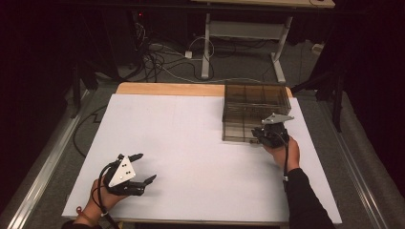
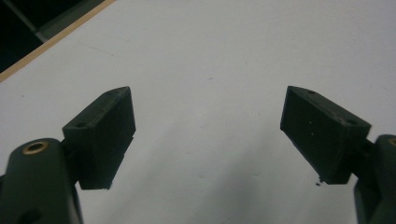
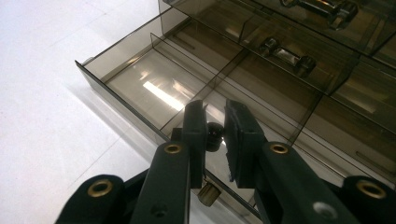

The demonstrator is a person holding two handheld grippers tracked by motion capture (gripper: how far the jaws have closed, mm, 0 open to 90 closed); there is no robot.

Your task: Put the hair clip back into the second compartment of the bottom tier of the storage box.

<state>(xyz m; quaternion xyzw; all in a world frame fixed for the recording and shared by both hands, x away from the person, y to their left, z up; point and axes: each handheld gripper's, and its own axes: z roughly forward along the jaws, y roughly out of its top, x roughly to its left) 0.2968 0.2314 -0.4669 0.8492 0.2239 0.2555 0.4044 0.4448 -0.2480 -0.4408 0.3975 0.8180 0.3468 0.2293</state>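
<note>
Nearby, nothing crowds the white surface (image 1: 191, 143); the smoky translucent plastic drawer cabinet (image 1: 255, 112) stands at its far right corner, its bottom drawer (image 3: 154, 88) pulled partly out. The right tongs (image 3: 215, 137) are pinched on that drawer's small dark knob (image 3: 214, 135) at its front wall. The left tongs (image 2: 208, 135) gape wide over bare surface, well apart from the cabinet.

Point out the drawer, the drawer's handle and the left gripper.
drawer (image 3: 154, 88): right gripper view, on its clear bottom panel.
drawer handle (image 3: 214, 136): right gripper view, on the dark knob between the jaws.
left gripper (image 1: 143, 168): high view, midway between its fingertips.
</note>
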